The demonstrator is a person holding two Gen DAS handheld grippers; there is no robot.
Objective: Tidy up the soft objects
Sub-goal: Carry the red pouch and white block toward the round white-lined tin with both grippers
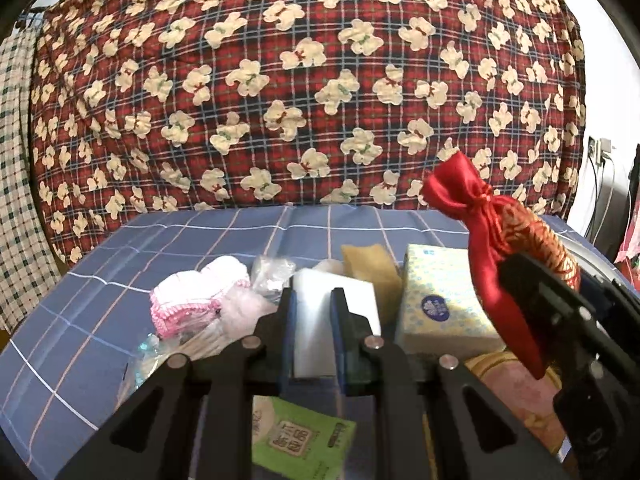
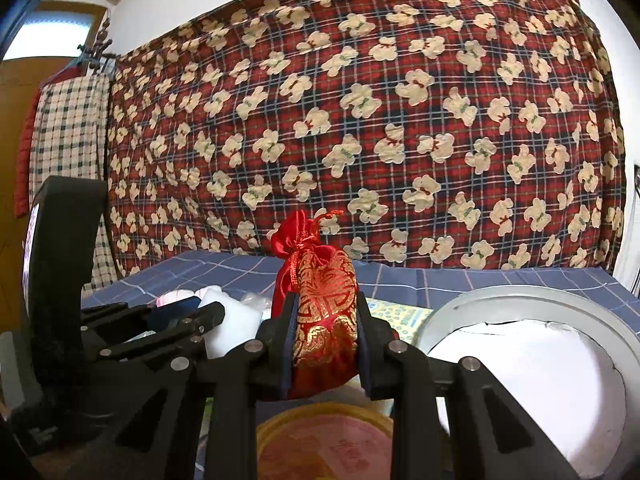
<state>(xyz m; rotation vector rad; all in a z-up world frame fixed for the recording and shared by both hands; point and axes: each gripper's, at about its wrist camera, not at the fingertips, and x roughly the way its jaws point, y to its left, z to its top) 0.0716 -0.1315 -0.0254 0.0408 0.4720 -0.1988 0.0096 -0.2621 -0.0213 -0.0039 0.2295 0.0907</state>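
Upright, tied neck up, red pouch (image 2: pixel 320 308) sits clamped in right gripper (image 2: pixel 325 344); left gripper (image 1: pixel 314 320) pinches white sponge (image 1: pixel 336 316).

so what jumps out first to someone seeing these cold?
The red satin pouch with gold brocade, clamped upright in the right gripper at centre. Behind everything hangs a red plaid bear-print quilt. The left gripper pinches a white foam block above the blue checked sheet.

blue checked sheet (image 1: pixel 120 248) | tissue box (image 1: pixel 440 300), pink knit (image 1: pixel 192 300), possibly sponge (image 1: pixel 368 268)
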